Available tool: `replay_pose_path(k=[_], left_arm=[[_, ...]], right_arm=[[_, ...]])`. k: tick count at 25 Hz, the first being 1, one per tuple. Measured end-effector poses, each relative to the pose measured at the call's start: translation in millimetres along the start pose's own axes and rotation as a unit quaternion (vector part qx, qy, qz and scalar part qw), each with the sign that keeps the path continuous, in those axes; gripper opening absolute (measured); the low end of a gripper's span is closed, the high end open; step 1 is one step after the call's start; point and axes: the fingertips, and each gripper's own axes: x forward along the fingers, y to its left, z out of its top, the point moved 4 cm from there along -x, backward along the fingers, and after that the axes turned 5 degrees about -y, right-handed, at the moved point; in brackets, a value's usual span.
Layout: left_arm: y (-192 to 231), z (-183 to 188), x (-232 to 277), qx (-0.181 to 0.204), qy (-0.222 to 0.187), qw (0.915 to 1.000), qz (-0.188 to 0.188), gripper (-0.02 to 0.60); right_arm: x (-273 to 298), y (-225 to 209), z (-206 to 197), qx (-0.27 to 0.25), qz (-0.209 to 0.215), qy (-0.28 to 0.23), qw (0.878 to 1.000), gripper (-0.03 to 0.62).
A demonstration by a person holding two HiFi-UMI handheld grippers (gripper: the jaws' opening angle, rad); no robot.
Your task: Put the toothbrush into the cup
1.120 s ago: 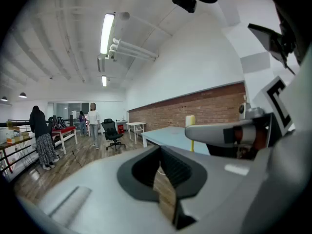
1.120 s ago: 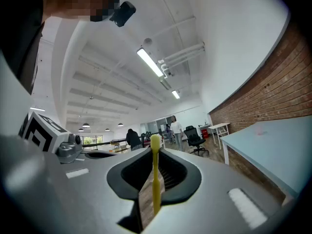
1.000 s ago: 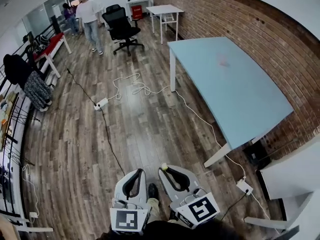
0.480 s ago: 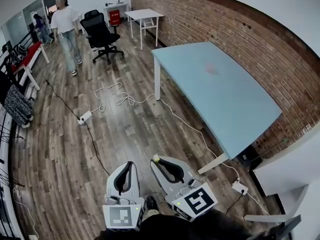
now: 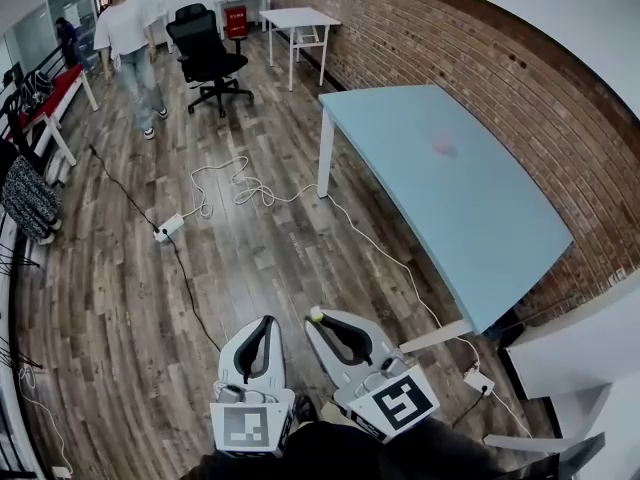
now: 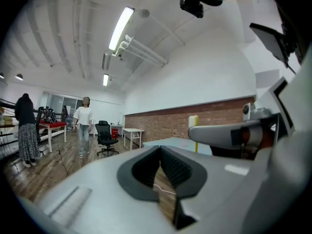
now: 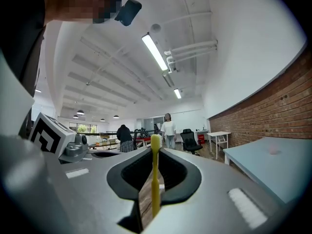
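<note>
Right gripper (image 7: pixel 154 199): clenched on the yellow toothbrush (image 7: pixel 155 172), which stands upright between its jaws, above the wooden floor (image 5: pixel 250 258).
Left gripper (image 6: pixel 160 182): jaws together, nothing between them.
Cup: not in sight.
Doing it well: I'd find the cup first, grip firmly, and lower the brush straight in.

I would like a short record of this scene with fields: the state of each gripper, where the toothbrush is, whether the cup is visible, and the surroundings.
left gripper: jaws together, nothing between them
right gripper: shut on the toothbrush
toothbrush: yellow, end sticking out past the jaw tips
cup: not seen in any view
table: light blue, ahead on the right, beside the brick wall
far end of room: person, black chair
</note>
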Motion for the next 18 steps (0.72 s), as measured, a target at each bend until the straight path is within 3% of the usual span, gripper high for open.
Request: replay_pose_path(k=[6,18], left_arm=[[15.8,-13.1,32.0,-0.010,0.017,0.9998,-0.008,0.009],[39.3,-0.5,152.8,0.022,0.028,0.9993,-0.008,0.009]], right_arm=[[29.7,-24.9,-8.6,0.004,-0.011,0.004,1.000,0.038],[111.7,-115.2,-9.2,0.016,-0.002,-0.013,1.000,0.038]])
